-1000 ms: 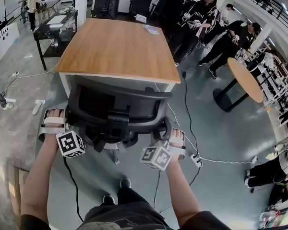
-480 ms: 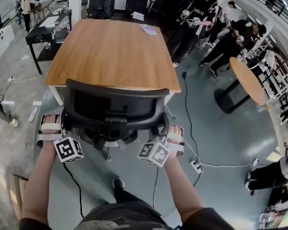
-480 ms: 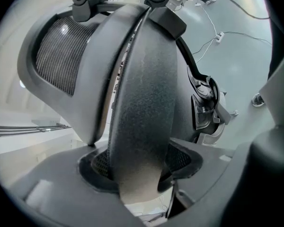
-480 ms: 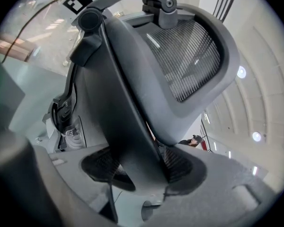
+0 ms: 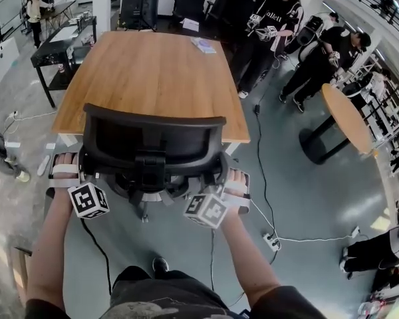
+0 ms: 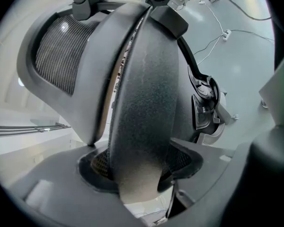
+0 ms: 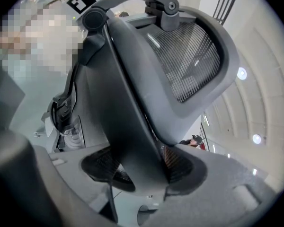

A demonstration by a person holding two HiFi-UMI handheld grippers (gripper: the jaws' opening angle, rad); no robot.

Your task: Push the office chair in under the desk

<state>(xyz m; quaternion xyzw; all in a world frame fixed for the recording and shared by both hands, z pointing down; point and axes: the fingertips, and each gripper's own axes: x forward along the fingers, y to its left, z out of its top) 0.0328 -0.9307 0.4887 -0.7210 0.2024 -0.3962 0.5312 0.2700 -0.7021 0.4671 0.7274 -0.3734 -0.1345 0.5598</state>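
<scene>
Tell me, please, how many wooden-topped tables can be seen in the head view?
2. The large rectangular desk stands straight ahead, the office chair at its near edge; a smaller round table stands to its right. Others may be hidden behind the people.

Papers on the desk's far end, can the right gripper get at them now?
Probably not: the right gripper is clamped on the chair, whose back stands between it and the papers across the desk.
</scene>
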